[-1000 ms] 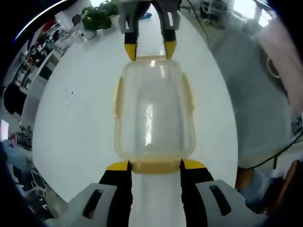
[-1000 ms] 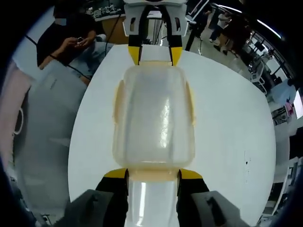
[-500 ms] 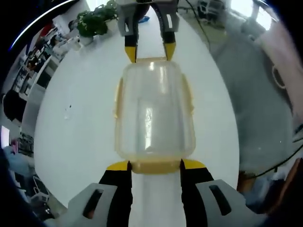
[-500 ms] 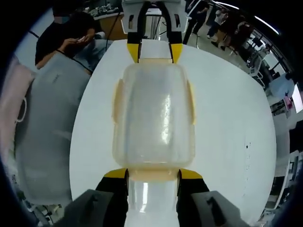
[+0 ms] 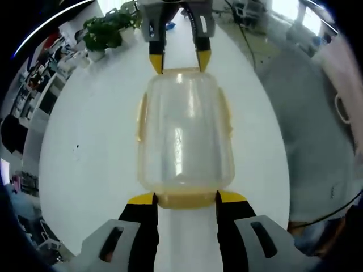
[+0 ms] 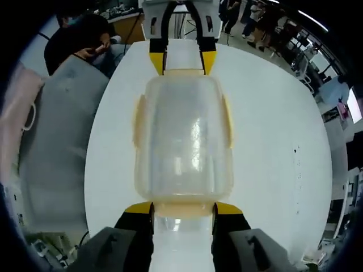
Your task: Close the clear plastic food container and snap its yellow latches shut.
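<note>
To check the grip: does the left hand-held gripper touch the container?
Touching. In the left gripper view, the left hand-held gripper has both yellow tips against the container end latch.

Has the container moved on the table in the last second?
Cannot tell. The container sits the same between both grippers' jaws; the table and room have shifted, which may be camera motion.

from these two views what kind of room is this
Probably an open office or lab workspace: a large white table holding the container, a potted plant by shelving at its far end, and people around desks behind.
</note>
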`<state>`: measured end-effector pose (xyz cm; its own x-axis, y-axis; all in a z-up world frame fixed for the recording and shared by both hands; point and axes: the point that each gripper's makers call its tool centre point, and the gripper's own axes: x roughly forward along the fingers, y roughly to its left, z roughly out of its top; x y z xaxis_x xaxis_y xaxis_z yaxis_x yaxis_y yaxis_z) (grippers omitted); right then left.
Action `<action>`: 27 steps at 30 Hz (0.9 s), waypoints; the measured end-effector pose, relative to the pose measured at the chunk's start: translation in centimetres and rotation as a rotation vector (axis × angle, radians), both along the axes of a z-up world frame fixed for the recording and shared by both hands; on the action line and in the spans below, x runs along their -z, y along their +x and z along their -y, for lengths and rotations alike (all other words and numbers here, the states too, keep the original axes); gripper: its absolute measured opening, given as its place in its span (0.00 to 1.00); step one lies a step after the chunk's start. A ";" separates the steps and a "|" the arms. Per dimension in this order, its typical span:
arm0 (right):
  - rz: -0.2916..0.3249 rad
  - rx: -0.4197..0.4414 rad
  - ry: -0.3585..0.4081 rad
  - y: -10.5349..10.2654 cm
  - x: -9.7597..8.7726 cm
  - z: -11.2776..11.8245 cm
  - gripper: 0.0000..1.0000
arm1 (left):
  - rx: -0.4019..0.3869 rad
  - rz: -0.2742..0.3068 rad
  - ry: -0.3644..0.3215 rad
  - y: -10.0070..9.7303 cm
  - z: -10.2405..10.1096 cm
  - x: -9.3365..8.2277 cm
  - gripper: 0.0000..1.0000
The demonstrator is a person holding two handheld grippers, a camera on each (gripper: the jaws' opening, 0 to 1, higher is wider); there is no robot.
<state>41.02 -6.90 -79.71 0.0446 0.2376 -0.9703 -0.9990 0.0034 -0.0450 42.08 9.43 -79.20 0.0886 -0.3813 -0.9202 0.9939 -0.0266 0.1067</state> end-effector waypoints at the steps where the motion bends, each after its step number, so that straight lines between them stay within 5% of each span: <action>1: -0.001 0.001 -0.008 0.0 0.0 0.5 0.37 | 0.002 0.000 -0.003 0.0 0.3 0.0 0.37; 27: -0.018 -0.001 -0.056 0.6 0.6 6.3 0.37 | 0.002 -0.026 -0.034 0.4 6.3 0.7 0.37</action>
